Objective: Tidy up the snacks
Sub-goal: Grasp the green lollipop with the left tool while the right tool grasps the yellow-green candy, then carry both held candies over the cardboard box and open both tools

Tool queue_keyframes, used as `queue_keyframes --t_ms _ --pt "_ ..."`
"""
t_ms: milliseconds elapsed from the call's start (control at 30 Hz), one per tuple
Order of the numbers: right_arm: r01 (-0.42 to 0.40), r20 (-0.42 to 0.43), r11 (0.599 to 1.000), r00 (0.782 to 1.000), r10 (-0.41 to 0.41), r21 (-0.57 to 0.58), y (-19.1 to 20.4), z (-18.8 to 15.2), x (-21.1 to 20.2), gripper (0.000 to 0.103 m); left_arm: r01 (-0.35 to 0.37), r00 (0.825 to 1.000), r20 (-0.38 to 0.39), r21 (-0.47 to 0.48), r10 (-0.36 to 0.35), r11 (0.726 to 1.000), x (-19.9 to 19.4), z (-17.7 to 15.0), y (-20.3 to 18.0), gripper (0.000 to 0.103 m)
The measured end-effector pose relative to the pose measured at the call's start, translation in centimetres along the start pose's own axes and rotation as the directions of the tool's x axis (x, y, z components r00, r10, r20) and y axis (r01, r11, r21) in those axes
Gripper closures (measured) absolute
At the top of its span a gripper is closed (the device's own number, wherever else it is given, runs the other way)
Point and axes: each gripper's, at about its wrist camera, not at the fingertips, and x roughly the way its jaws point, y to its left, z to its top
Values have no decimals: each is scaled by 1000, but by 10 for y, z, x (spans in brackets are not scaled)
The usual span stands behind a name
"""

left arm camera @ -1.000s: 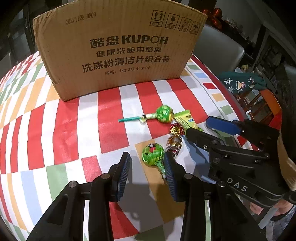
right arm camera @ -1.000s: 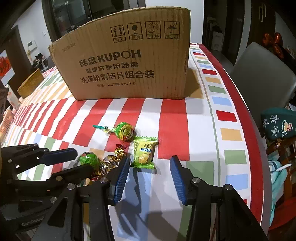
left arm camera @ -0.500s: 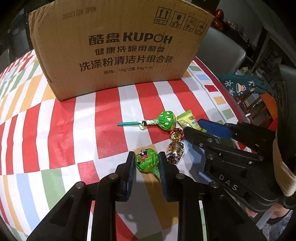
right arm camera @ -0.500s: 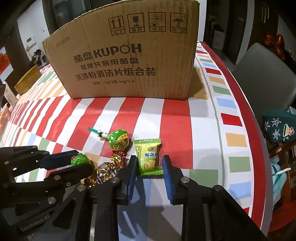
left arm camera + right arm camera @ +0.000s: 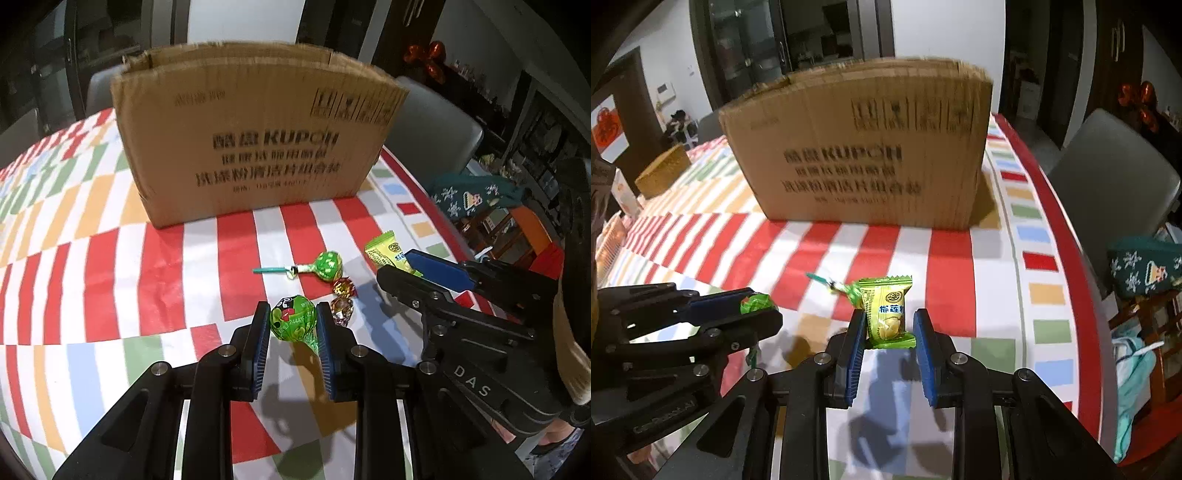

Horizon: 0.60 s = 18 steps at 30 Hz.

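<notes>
My left gripper point(image 5: 292, 326) has its jaws clamped on a green lollipop point(image 5: 293, 318), raised off the desk point(image 5: 110, 266). My right gripper point(image 5: 890, 334) pinches a green sachet point(image 5: 886, 314) between its jaws. Ahead of the left jaws lie another lollipop point(image 5: 327, 265) and two foil candies point(image 5: 342, 297); beyond stands the box point(image 5: 255, 133).

So the cardboard box point(image 5: 255, 136) sits at the back of the table point(image 5: 92, 258), chair point(image 5: 1108, 177) behind it off to the right. In front of the box there's a lollipop point(image 5: 325, 265) lying flat, two wrapped candies point(image 5: 343, 295) just right of and below it. Left gripper point(image 5: 291, 332) has a second lollipop point(image 5: 293, 318) between its pads, up off the table. Right gripper point(image 5: 889, 332) is alongside to its right, with a candy packet point(image 5: 886, 314) pinched between the pads.
</notes>
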Motion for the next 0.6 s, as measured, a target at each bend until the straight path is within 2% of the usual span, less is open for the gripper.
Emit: queue_keyframes --t_ms 300,600 --pt "-15 105 1000 994 16 -14 14 21 -42 75 -16 994 109 16 14 1000 -46 13 1 78" --pt "-25 197 1000 980 26 -8 23 53 -67 75 -51 975 220 29 43 998 -84 43 8 78"
